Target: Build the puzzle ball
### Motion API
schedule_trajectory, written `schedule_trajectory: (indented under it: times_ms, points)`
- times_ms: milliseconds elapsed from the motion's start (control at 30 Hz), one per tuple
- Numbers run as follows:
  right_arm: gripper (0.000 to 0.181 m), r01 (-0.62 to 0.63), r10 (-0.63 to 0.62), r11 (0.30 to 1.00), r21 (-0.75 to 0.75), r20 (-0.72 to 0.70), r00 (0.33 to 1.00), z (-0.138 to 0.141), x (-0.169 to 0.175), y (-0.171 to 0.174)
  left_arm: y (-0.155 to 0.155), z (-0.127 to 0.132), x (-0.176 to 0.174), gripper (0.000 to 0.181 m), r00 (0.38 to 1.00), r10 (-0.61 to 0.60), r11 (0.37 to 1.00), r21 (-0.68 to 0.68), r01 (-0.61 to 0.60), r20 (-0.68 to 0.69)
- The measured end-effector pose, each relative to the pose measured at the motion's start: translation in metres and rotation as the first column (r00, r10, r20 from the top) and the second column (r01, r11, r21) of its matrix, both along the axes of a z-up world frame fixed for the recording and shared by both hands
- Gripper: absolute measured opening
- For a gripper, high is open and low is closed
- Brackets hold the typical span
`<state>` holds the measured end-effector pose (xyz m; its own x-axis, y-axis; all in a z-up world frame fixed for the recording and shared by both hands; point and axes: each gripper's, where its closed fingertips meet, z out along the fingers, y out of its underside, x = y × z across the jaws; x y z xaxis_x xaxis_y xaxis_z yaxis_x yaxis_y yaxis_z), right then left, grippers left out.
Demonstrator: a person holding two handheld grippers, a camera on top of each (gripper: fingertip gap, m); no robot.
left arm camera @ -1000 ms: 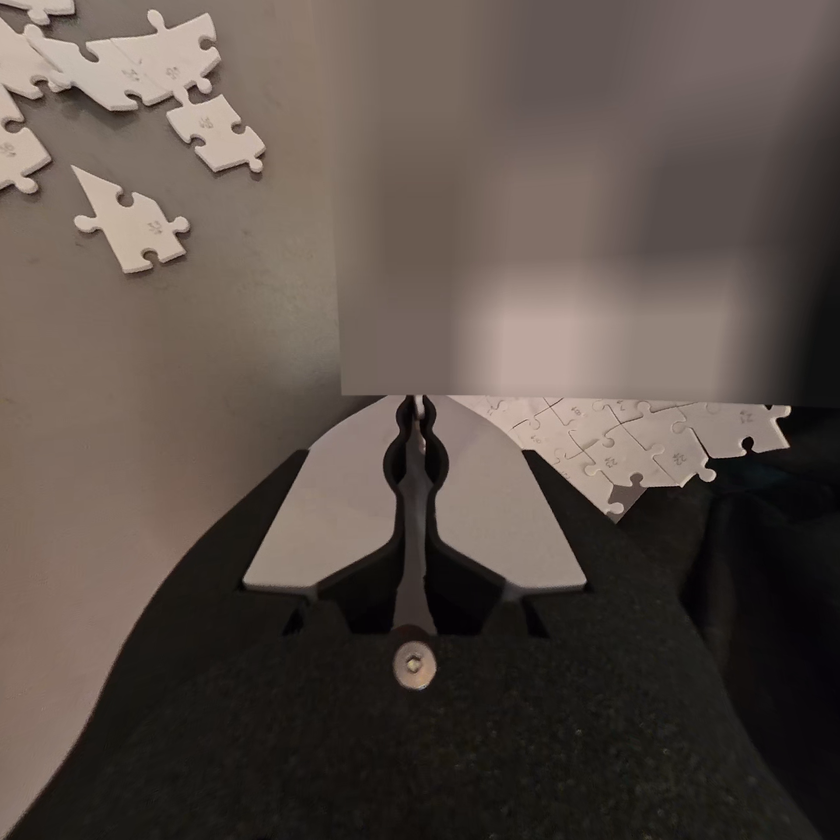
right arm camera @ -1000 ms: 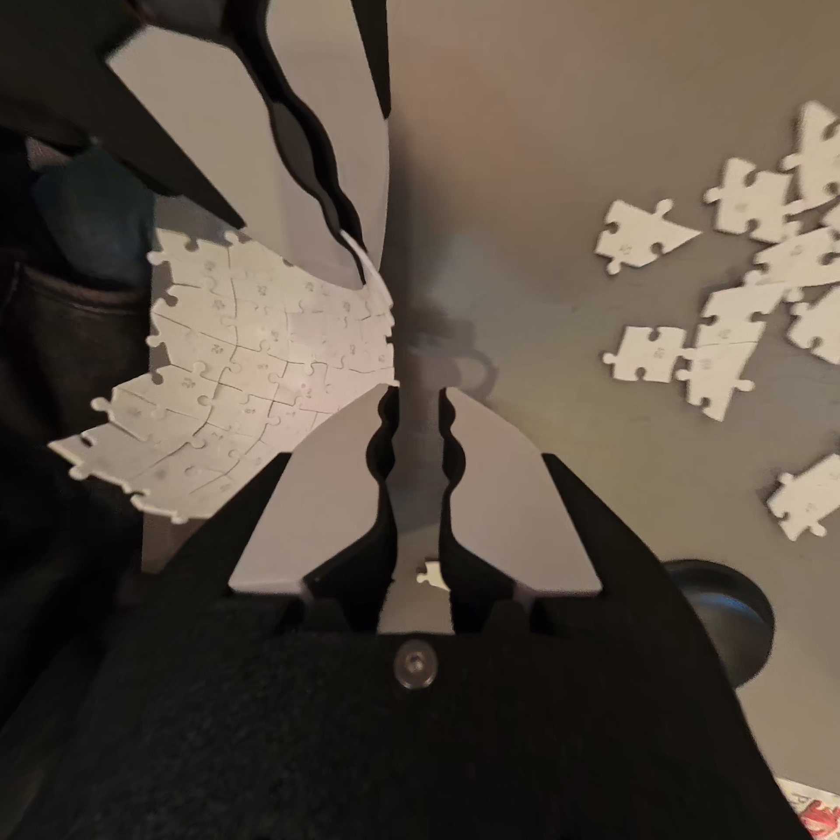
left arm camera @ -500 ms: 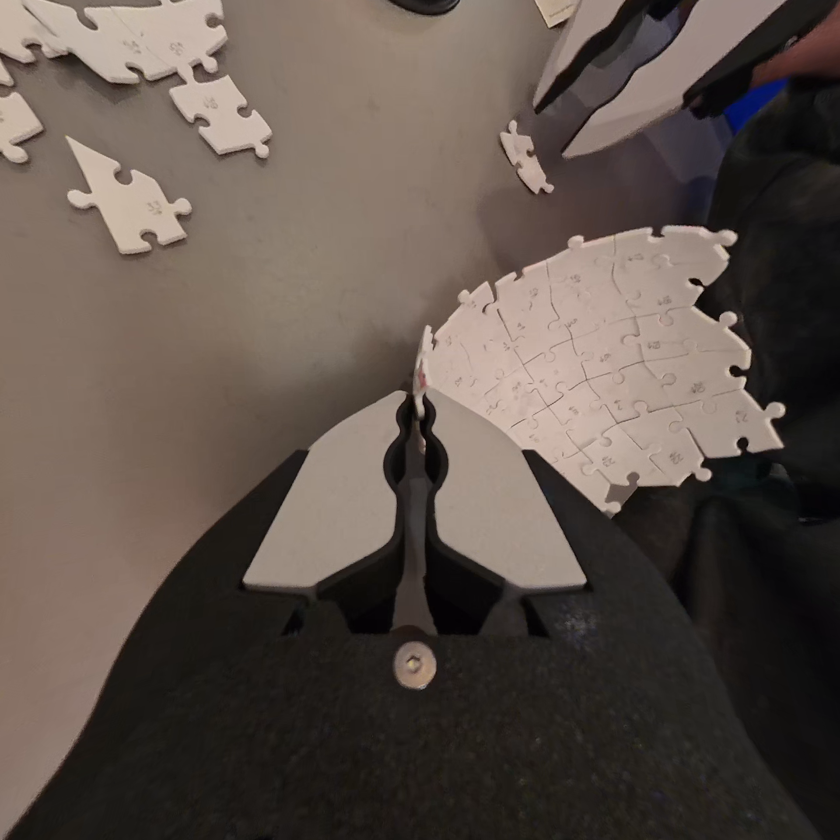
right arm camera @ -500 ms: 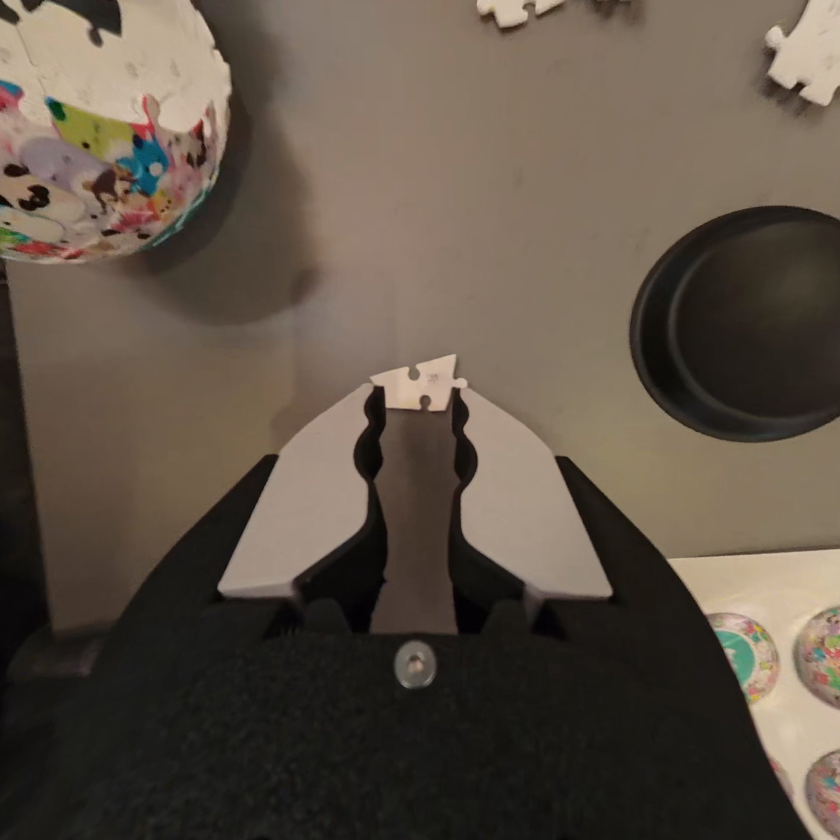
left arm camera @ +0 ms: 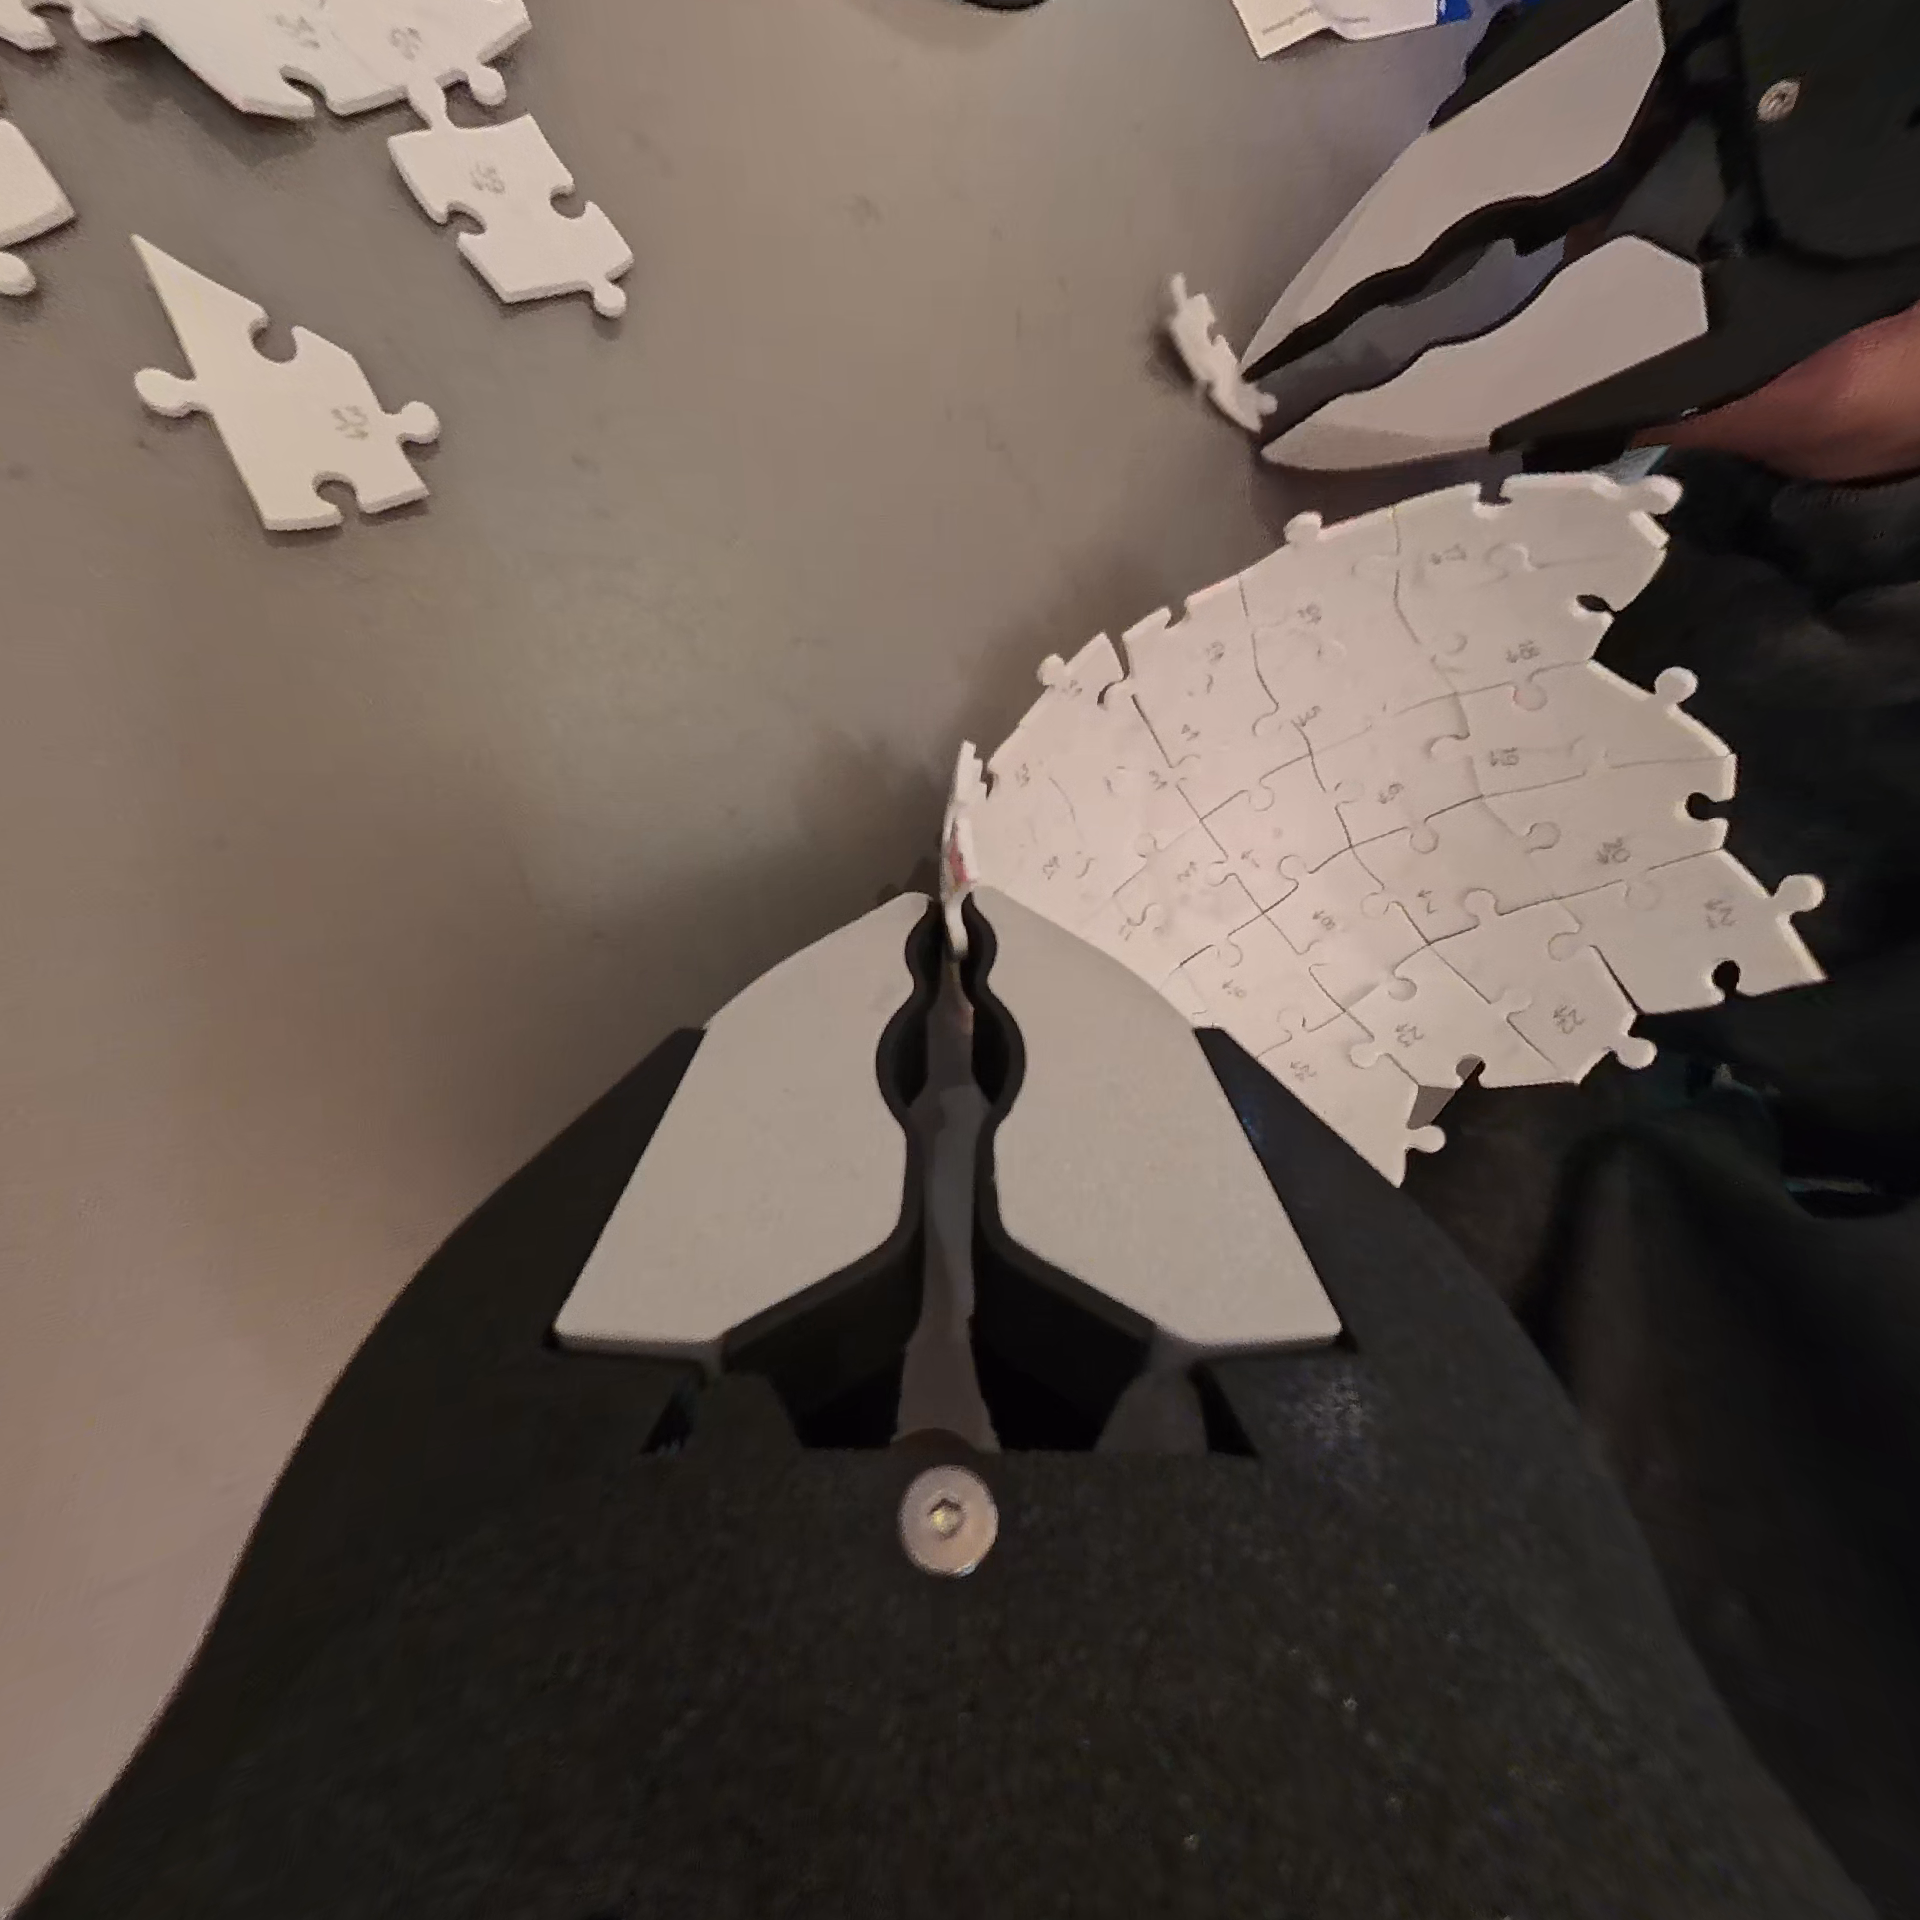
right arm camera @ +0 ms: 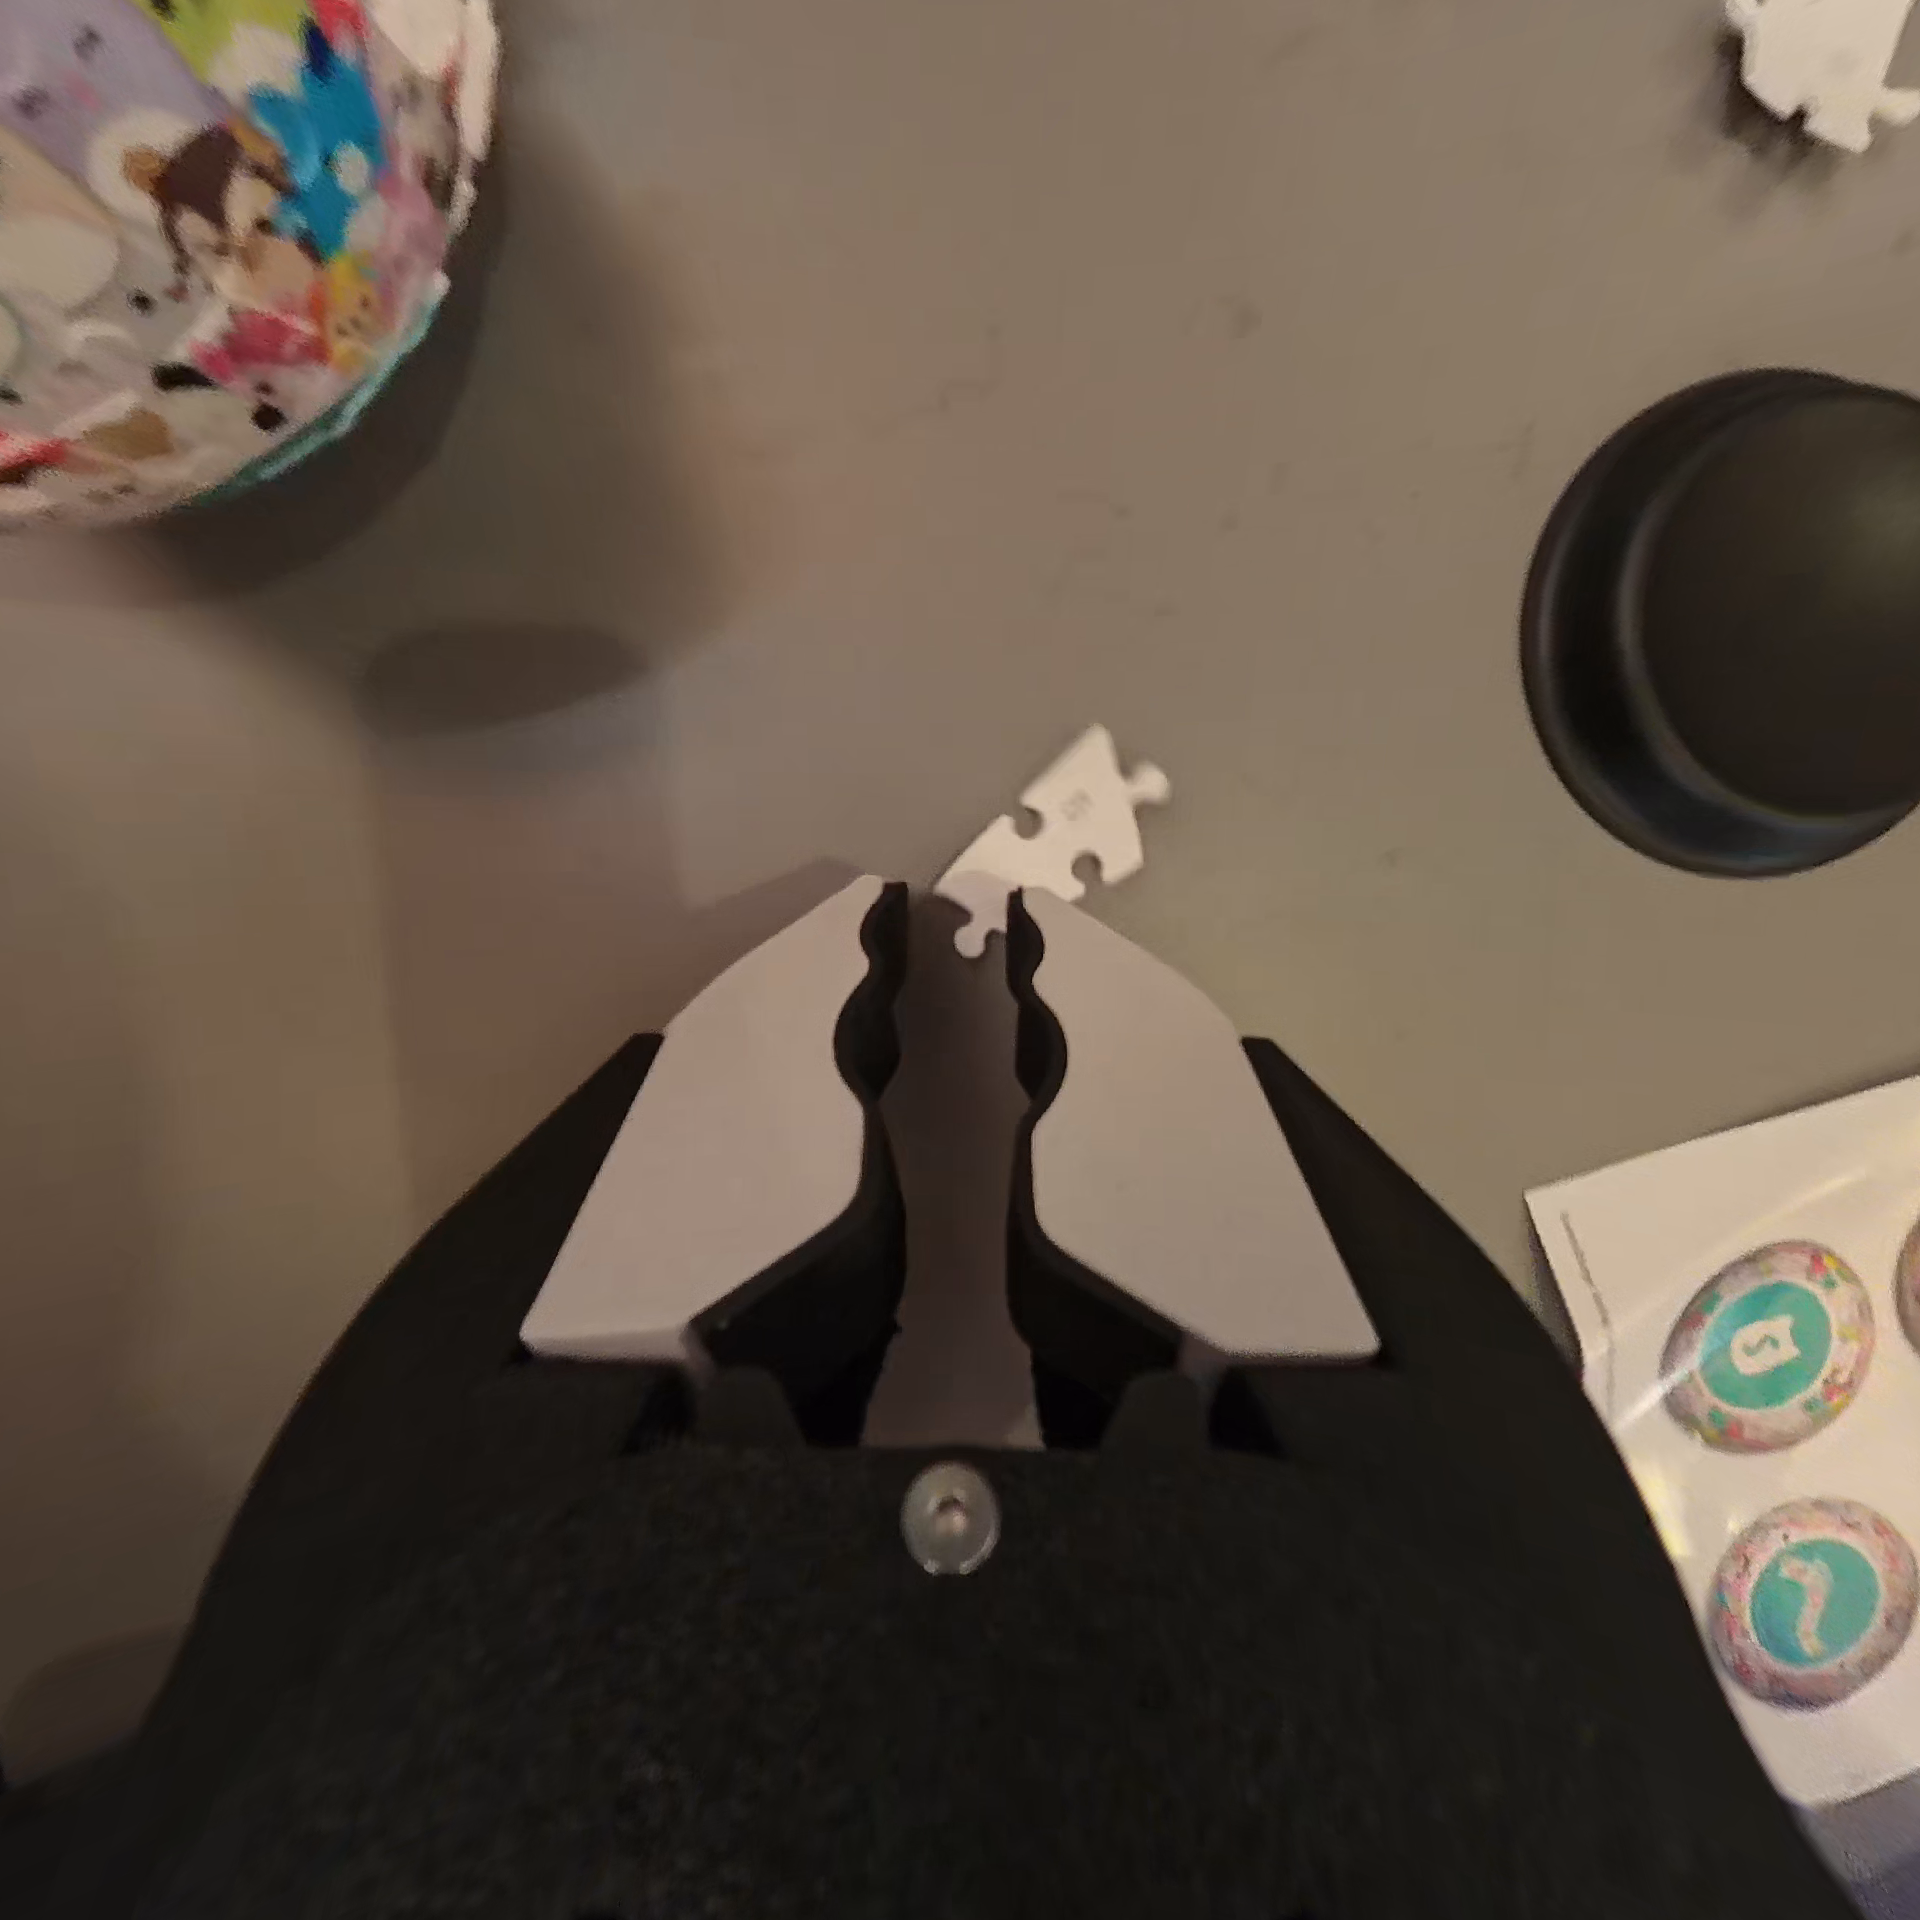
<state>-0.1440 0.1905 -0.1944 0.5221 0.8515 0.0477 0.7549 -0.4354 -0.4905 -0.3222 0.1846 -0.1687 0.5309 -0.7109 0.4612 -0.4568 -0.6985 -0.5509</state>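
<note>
The partly built puzzle ball is a curved shell of joined pieces, white on the inside (left arm camera: 1403, 831). My left gripper (left arm camera: 956, 920) is shut on its left rim and holds it above the grey table. Its colourful outer side shows in the right wrist view (right arm camera: 208, 260) at top left. My right gripper (right arm camera: 956, 899) is down at the table with its jaws narrowly apart. One corner of a small white loose piece (right arm camera: 1065, 831) lies between the tips, touching the right finger. The left wrist view shows this gripper (left arm camera: 1257, 405) and that piece (left arm camera: 1205, 343) at upper right.
Several loose white pieces lie at the far left of the table (left arm camera: 301, 416), with one more at the top right of the right wrist view (right arm camera: 1808, 62). A black round stand (right arm camera: 1745, 623) sits to the right, above a sheet of round stickers (right arm camera: 1766, 1403). Left tips to right tips: about 20 cm.
My right gripper has left the shell and come down to the small piece, and its jaws have narrowed. The piece has turned. My left gripper still holds the shell.
</note>
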Motion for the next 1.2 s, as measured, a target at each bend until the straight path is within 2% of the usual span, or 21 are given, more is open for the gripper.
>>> schedule_trajectory:
  times_ms: [200,600,833,967,1200]
  points:
    - [0.018,0.031,-0.031,1.000,0.004,0.000,1.000,0.003,0.017,0.001,0.001,0.000,0.000,0.002,1.000,0.006,1.000,-0.004,-0.006,0.007]
    - [0.019,0.035,-0.033,0.999,0.037,-0.039,0.999,0.027,0.016,0.003,-0.003,-0.009,0.002,0.003,0.999,0.001,0.996,-0.084,0.002,0.042]
    - [0.019,0.057,-0.053,0.997,0.054,-0.085,0.995,0.031,0.017,-0.004,0.009,-0.009,-0.006,0.022,0.999,0.037,0.999,-0.040,-0.036,0.032]
    - [0.019,0.063,-0.051,0.995,0.072,-0.155,0.987,0.047,0.004,-0.010,0.015,-0.005,-0.009,0.023,0.996,0.066,0.997,-0.045,-0.063,0.063]
    - [0.019,0.068,-0.036,0.992,0.108,-0.275,0.961,0.090,-0.035,-0.016,0.016,-0.015,-0.013,0.022,0.995,0.081,0.994,-0.078,-0.077,0.054]
